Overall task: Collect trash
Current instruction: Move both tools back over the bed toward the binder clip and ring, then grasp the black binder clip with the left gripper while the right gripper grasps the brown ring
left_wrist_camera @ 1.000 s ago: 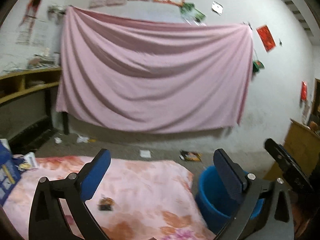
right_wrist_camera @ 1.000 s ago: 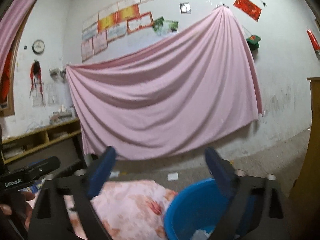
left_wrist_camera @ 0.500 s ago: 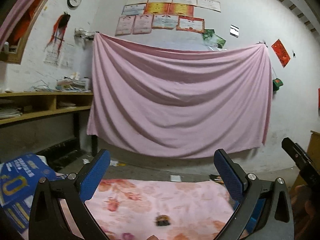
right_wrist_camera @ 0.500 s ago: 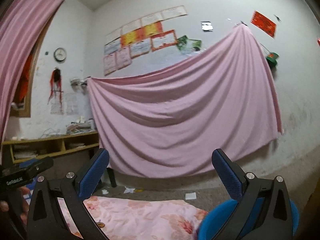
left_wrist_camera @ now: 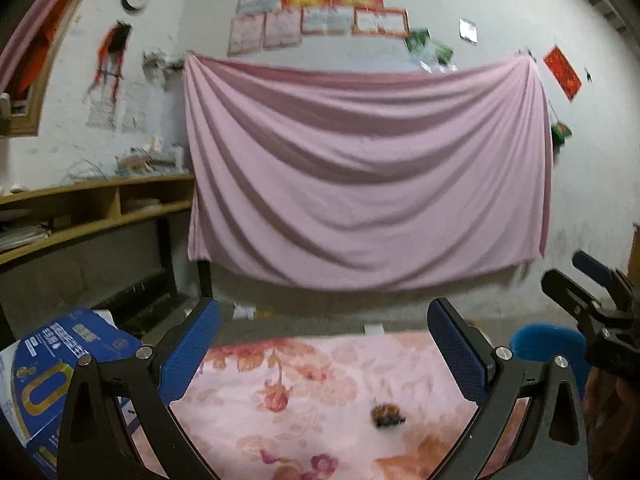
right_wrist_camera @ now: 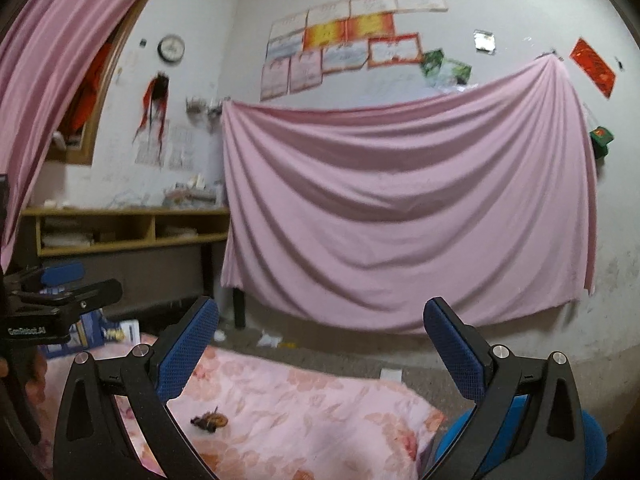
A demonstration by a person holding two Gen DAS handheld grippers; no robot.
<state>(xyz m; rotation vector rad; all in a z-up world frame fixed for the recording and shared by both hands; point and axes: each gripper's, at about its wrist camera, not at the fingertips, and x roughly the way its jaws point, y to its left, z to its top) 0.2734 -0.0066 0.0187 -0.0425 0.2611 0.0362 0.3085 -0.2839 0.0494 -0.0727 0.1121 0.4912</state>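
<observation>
My left claw (left_wrist_camera: pixel 324 346) has its jaws spread wide and holds nothing; my right claw (right_wrist_camera: pixel 320 344) is just as wide and just as empty. Both have tipped back down from the wall in the last half second, so the flowered cloth (left_wrist_camera: pixel 320 380) over the tabletop fills more of the lower view than it did. That brings the trash back into my working field: a small dark brown scrap (left_wrist_camera: pixel 386 416) lies on the cloth, closer to the left claw's right finger, and in the right view the same scrap (right_wrist_camera: pixel 210 422) sits just inside the left finger. It touches neither claw.

The blue bucket (right_wrist_camera: pixel 588 432) stands past the cloth's right edge, partly hidden behind my right claw; I judge it to be the bin. A blue carton (left_wrist_camera: pixel 60 364) rests at the left end of the tabletop. More litter, pale paper bits (right_wrist_camera: pixel 270 339), lies on the floor below the hanging pink sheet (left_wrist_camera: pixel 368 176).

So I read this as lining up on the scrap. The frames are blurred, so I cannot say what it is made of.
</observation>
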